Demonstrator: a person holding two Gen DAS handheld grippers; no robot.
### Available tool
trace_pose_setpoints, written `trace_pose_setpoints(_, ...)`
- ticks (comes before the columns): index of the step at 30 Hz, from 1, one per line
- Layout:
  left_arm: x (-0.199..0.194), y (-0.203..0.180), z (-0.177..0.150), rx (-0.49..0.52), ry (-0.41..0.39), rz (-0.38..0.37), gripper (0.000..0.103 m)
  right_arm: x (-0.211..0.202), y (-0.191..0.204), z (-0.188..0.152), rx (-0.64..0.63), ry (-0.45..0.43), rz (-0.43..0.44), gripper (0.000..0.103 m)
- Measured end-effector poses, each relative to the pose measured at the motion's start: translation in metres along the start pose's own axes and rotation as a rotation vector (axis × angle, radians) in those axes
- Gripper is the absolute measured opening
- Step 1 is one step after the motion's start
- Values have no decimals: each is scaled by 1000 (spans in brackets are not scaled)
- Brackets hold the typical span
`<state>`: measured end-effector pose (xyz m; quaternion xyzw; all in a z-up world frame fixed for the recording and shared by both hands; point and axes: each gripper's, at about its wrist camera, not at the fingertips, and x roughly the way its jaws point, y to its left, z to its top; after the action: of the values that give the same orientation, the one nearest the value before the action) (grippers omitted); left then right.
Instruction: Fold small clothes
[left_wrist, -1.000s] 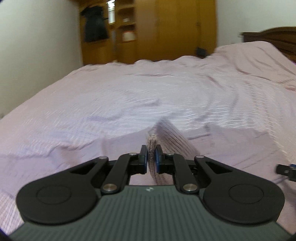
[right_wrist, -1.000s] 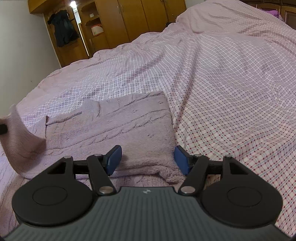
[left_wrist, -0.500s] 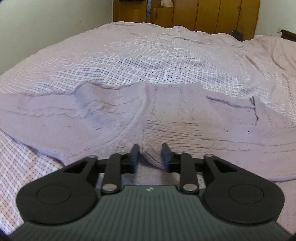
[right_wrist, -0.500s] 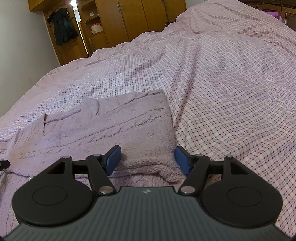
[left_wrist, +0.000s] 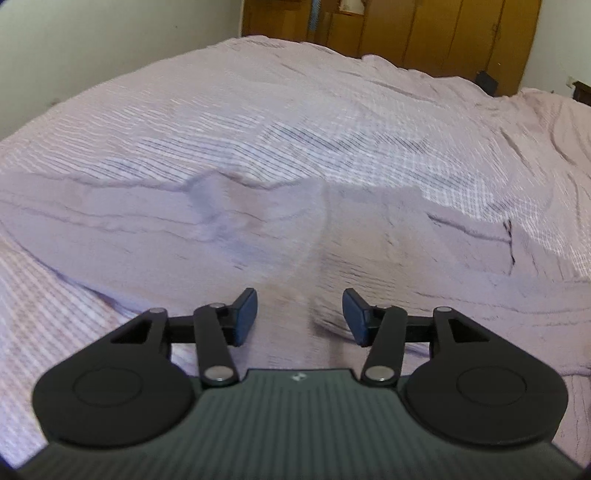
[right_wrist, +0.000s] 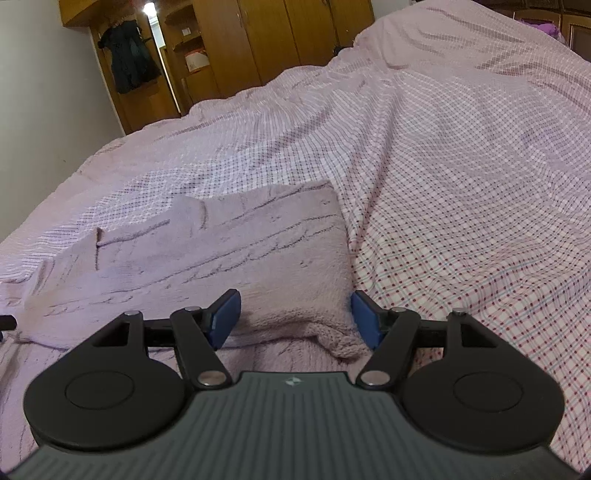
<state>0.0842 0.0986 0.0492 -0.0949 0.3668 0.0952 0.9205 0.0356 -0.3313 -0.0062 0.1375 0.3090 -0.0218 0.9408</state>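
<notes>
A pale lilac cable-knit sweater (left_wrist: 258, 236) lies flat on the bed, its sleeves laid across the body. My left gripper (left_wrist: 299, 315) is open and empty just above the sweater, over the sleeve it was holding. In the right wrist view the sweater (right_wrist: 236, 251) lies folded with its right edge straight. My right gripper (right_wrist: 293, 319) is open and empty, its fingers either side of the sweater's near edge.
The bed is covered with a pink checked sheet (right_wrist: 461, 184), rumpled toward the far end. Wooden wardrobes (right_wrist: 280, 33) stand beyond the bed, a dark garment (right_wrist: 129, 55) hangs at the left. A white wall (left_wrist: 92, 44) runs along the bed's left side.
My left gripper carried the sleeve over onto the sweater's body, lowered it and opened, letting it go. My right gripper stayed open and barely moved.
</notes>
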Motion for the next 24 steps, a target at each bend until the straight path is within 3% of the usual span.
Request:
trace_pose_setpoints(4,-12,29,10,-48,-2,35,69,-21,8,-3,4,-16,31,84)
trace_pose_setpoints(13,-16,98,21,-191,7,106,69,-58,34,-21,-21,-21,88,87)
trace_pose_setpoints(20,-4,138,7,-401,29,55,69,-71,50,-46,-68,-10,80,87)
trace_pose_setpoints(24,1,153,-1,-494,-12,28,69,-69,54,-52,-103,-6,61,88)
